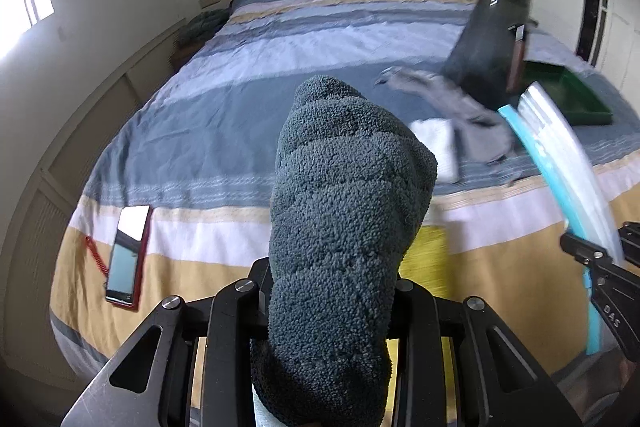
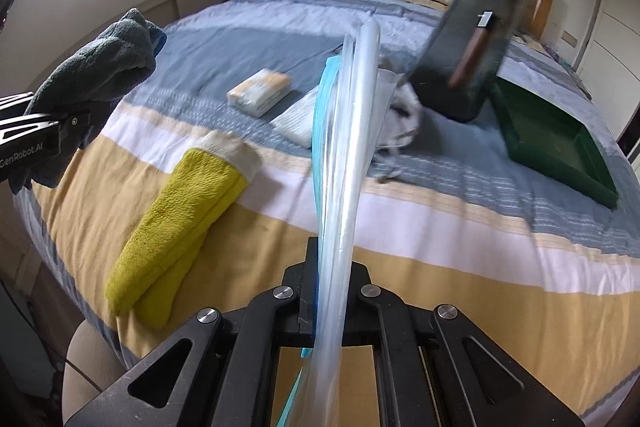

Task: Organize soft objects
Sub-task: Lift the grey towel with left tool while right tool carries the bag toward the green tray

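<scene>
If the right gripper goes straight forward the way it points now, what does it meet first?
Probably the grey cloth on the bed, just left of the dark blurred box. The right gripper is shut on a clear plastic bag, which hides part of that line, so depth is uncertain.

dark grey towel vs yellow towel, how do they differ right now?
The dark grey towel is held in the left tool, off the bed; the yellow towel lies folded flat on the bedspread, ungripped. The yellow towel has a white end band; the grey shows none. Both are fluffy terry.
</scene>
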The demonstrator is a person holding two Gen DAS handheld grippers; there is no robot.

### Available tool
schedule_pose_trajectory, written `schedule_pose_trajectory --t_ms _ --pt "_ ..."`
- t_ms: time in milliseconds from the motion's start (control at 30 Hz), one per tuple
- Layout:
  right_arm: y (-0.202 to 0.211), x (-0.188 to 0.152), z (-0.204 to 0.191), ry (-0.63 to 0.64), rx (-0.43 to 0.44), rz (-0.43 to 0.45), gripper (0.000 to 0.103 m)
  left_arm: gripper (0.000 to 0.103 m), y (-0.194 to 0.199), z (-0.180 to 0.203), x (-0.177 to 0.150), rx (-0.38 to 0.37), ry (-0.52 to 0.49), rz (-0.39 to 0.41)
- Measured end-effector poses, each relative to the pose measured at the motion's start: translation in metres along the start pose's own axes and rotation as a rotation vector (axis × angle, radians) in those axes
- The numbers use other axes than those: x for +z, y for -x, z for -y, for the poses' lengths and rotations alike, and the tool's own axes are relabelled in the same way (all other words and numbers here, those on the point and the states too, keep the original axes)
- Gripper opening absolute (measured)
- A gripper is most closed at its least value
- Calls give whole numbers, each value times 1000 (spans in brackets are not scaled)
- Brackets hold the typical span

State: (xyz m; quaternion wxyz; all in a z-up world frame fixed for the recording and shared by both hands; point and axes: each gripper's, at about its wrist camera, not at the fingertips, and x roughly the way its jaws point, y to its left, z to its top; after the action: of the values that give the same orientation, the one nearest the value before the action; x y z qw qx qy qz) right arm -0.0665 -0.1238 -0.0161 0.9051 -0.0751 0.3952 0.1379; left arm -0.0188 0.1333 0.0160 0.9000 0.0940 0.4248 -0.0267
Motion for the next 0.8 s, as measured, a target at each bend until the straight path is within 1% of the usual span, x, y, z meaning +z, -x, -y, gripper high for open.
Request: schedule_pose_trajectory --t_ms 133,233,300,333,400,533,633,700,800 --pt "35 -10 48 -49 42 27 4 27 18 40 17 -68 -10 11" --pt "61 -17 93 -100 74 45 4 27 29 77 35 -158 -8 17" --pt "77 -22 121 -126 73 58 4 27 35 105 48 -208 -25 29" --pt "84 -24 137 -135 64 66 4 27 38 122 55 -232 -39 40" --pt "101 -30 174 -147 15 86 4 27 42 156 71 -280 -62 51" --pt "118 -31 230 -173 -52 102 4 27 36 211 102 -370 -79 38" --pt "124 -24 271 -194 -97 117 4 27 25 249 129 -390 -86 24" --pt "125 -12 304 -217 -116 130 4 27 12 272 149 -395 -76 8" --pt "118 7 335 -230 -138 149 4 27 -6 300 172 -370 -82 0"
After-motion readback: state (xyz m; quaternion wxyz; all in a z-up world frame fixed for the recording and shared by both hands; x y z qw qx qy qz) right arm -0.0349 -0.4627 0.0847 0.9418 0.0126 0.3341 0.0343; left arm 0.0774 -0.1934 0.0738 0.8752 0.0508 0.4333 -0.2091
